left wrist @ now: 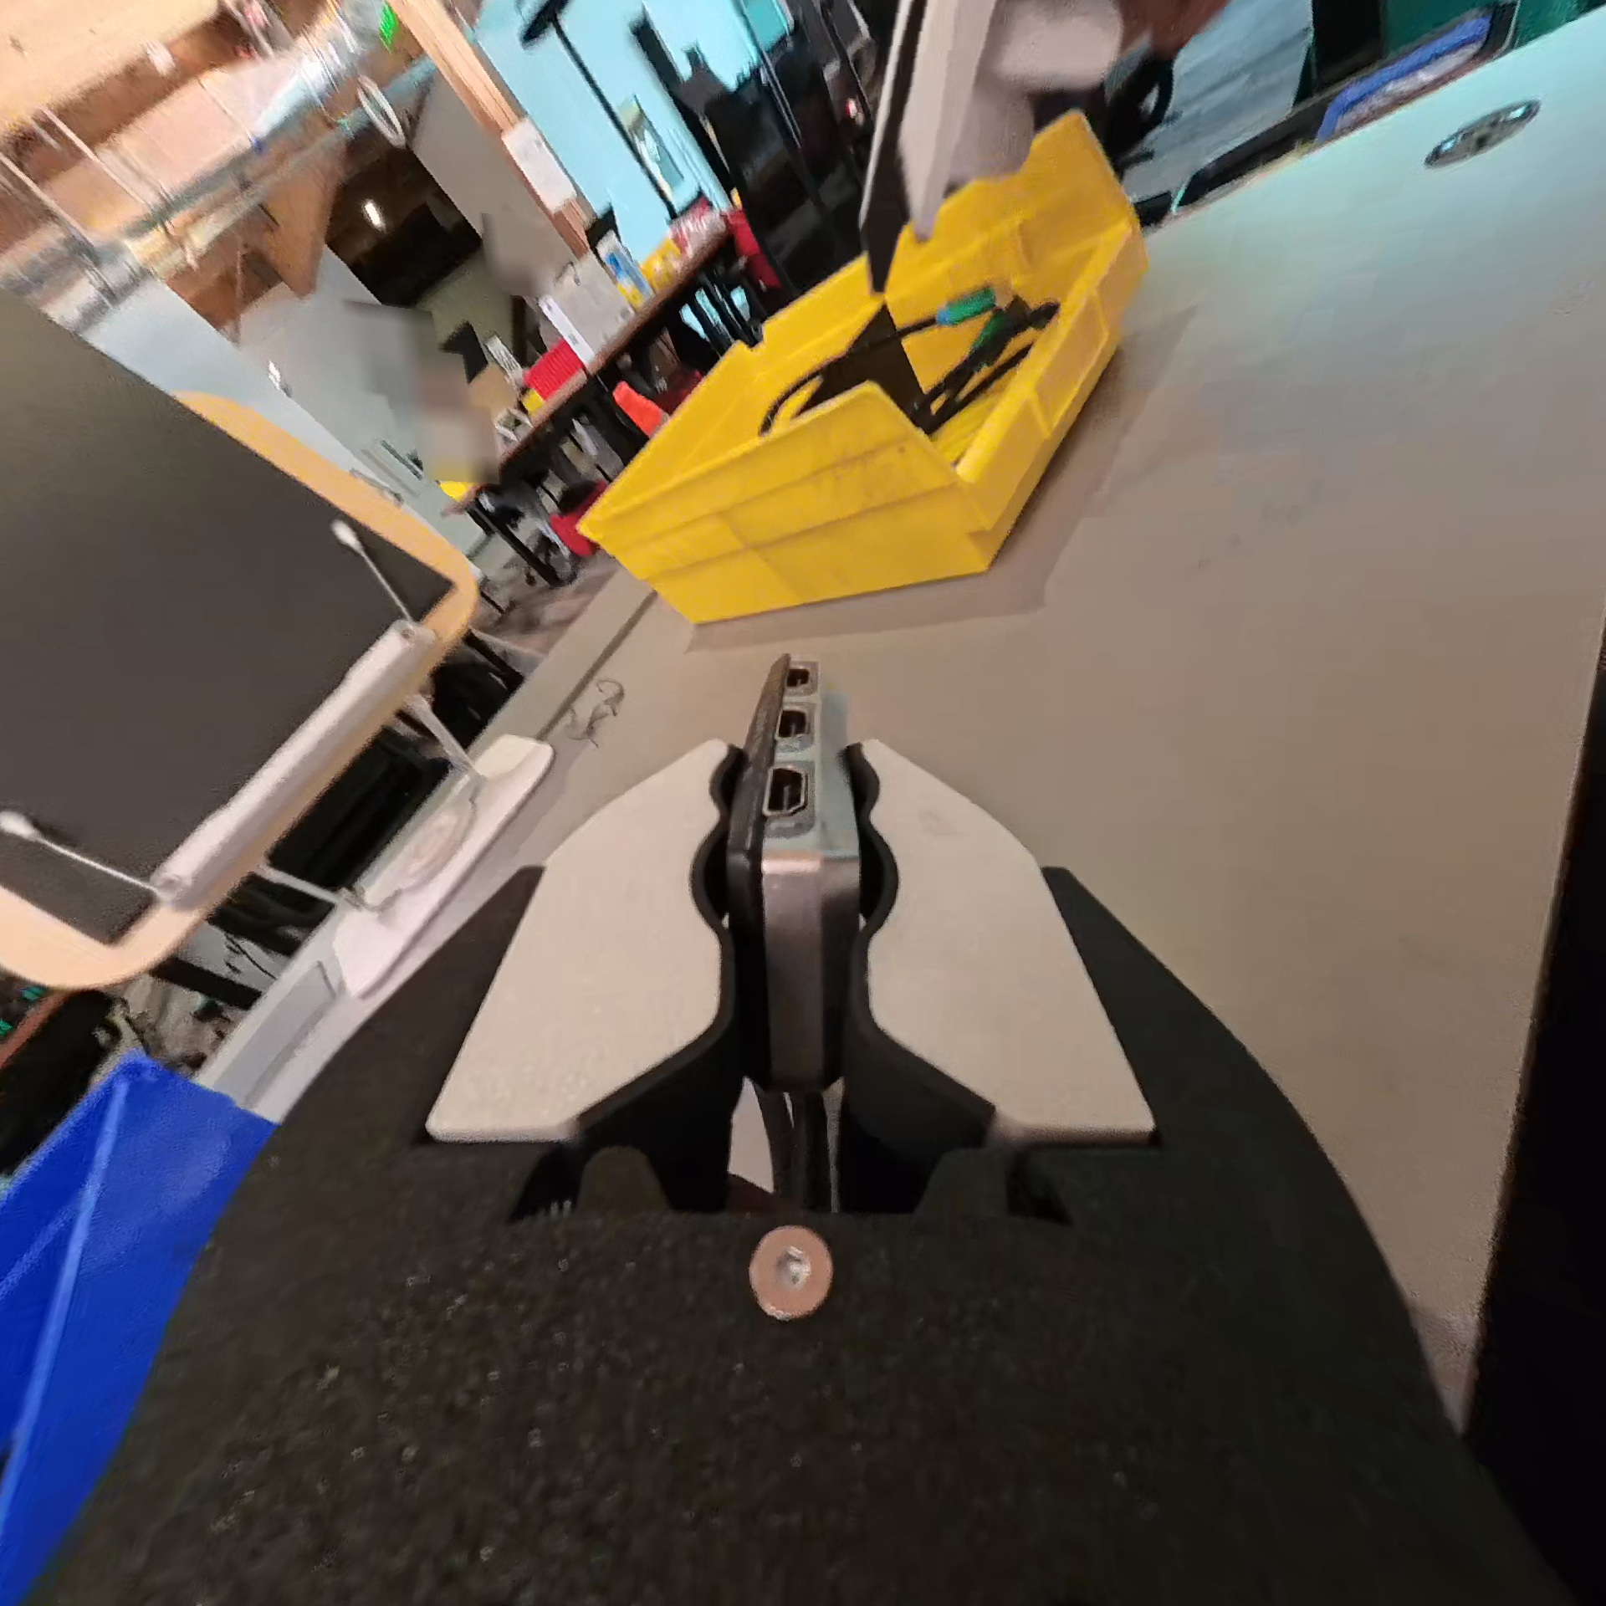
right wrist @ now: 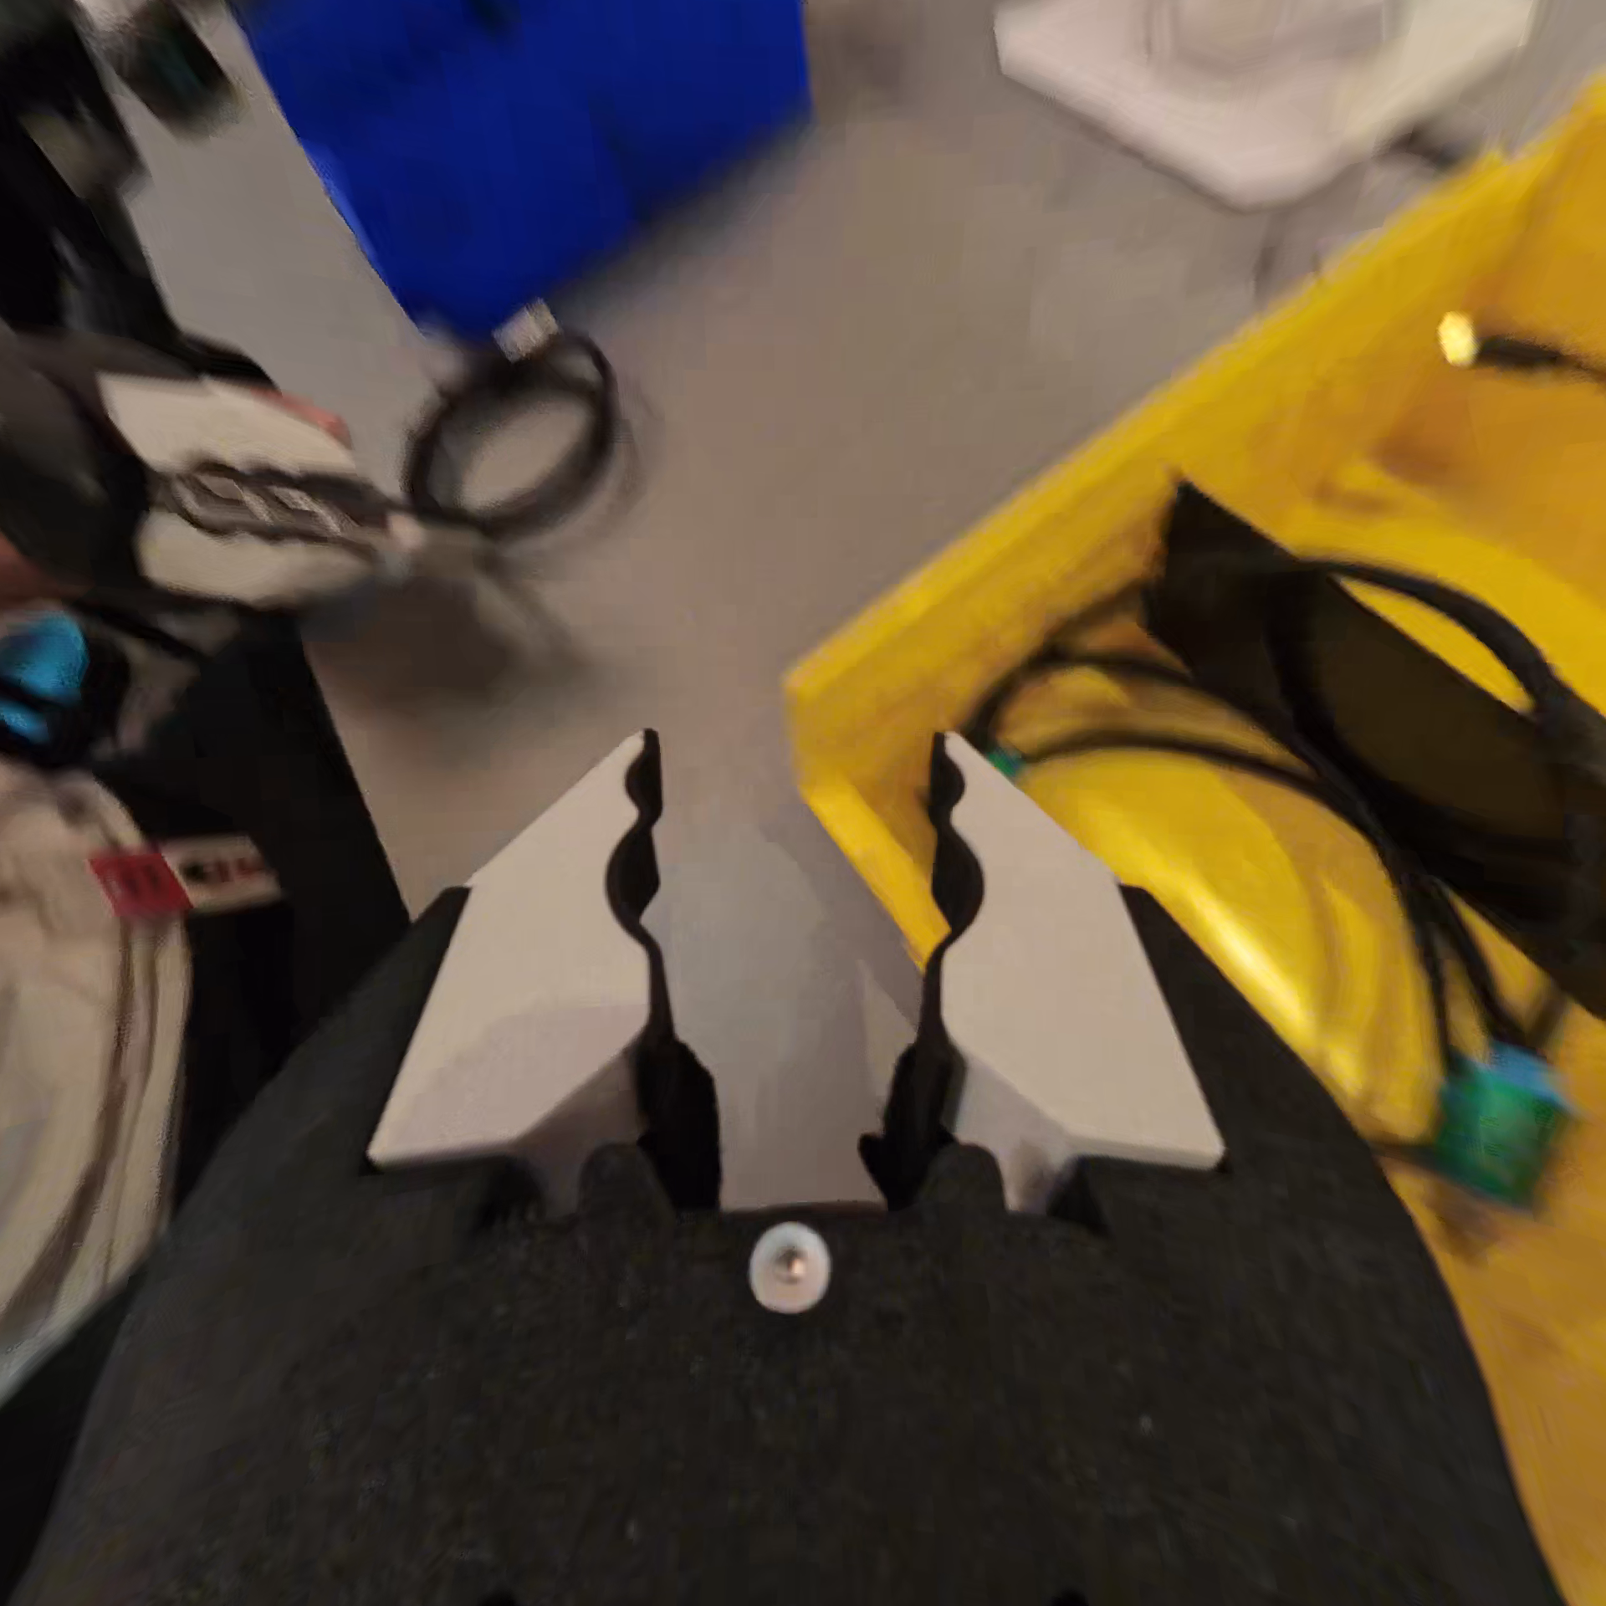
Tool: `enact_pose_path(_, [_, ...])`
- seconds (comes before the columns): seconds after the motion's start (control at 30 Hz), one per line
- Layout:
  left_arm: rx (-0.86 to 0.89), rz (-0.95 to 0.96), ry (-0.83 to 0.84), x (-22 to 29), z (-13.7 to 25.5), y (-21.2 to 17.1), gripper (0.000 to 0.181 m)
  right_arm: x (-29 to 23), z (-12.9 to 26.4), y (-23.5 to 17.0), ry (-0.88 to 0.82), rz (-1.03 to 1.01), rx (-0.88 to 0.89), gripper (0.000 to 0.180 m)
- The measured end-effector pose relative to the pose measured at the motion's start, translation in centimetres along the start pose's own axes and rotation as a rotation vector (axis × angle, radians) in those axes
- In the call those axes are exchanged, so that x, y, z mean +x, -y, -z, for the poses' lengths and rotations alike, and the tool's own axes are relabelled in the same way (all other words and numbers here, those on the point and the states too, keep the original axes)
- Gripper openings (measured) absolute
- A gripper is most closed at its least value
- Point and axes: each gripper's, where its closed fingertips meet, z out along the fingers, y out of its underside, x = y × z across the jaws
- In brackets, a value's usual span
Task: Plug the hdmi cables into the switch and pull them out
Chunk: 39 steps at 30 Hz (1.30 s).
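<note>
The left gripper [left wrist: 793, 782] is clamping the switch [left wrist: 786, 808] on edge above the grey table [left wrist: 1260, 608], its ports facing up and unoccupied. The right gripper [right wrist: 793, 756] is hanging wide, holding nothing, over the near corner of a yellow bin [right wrist: 869, 686] containing black cables [right wrist: 1390, 782]. A blue bin [right wrist: 539, 148] is sitting far left; a cluttered workshop is lying beyond.

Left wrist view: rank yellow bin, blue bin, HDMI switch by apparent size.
1. yellow bin, largest as seen.
2. blue bin, cut off at the frame edge and close to the camera, so its rank is unsure.
3. HDMI switch, smallest, clamped edge-on between the left gripper fingers.
</note>
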Motion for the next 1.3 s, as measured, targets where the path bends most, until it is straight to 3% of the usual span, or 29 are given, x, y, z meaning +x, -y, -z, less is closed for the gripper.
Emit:
enact_pose_path(0.03, [0.041, -0.031, 0.013, -0.2, 0.3, 0.7, 0.022, -2.8, -1.3, 1.2, 0.041, -0.003, 0.112, 0.064])
enact_pose_path(0.1, [0.128, -0.075, 0.031, -0.4, 1.1, 2.2, 0.023, -9.2, -4.6, 2.4, 0.219, -0.085, 0.268, 0.097])
enact_pose_path(0.27, [0.27, -0.15, 0.069, -0.2, 2.6, 5.3, 0.023, -18.2, -9.7, 3.4, 0.655, -0.335, 0.317, 0.112])
enact_pose_path(0.33, [0.292, -0.189, 0.07, 0.2, 3.0, 5.8, 0.023, -19.0, -10.7, 3.2, 0.708, -0.329, 0.287, 0.11])
enact_pose_path(0.37, [0.293, -0.199, 0.063, 0.5, 3.0, 5.8, 0.023, -19.3, -10.9, 3.0, 0.727, -0.314, 0.276, 0.101])
enact_pose_path(0.43, [0.273, -0.195, 0.056, 0.7, 2.7, 5.4, 0.023, -20.4, -10.1, 3.3, 0.829, -0.296, 0.292, 0.063])
enact_pose_path(0.57, [0.199, -0.177, 0.055, 0.8, 2.1, 4.0, 0.024, -19.4, -11.0, 2.8, 0.743, -0.303, 0.276, 0.056])
enact_pose_path(0.7, [0.132, -0.114, 0.09, -0.2, 2.6, 3.1, 0.042, -17.6, -9.4, 4.7, 0.687, -0.286, 0.29, 0.056])
enact_pose_path(0.83, [-0.004, 0.036, 0.063, -1.0, 4.4, 0.8, 0.05, -14.9, -4.0, 11.1, 0.588, -0.177, 0.371, 0.054])
enact_pose_path(1.07, [-0.154, 0.111, 0.063, -1.3, 7.4, -4.2, 0.031, -9.6, 7.0, 24.2, 0.401, -0.111, 0.487, 0.052])
enact_pose_path(1.2, [-0.171, 0.168, 0.059, -1.8, 7.5, -4.9, 0.029, -4.7, 10.5, 28.1, 0.274, -0.133, 0.521, 0.052])
enact_pose_path(1.3, [-0.167, 0.185, 0.057, -2.0, 7.5, -4.9, 0.028, 0.2, 11.7, 28.6, 0.204, -0.178, 0.56, 0.052])
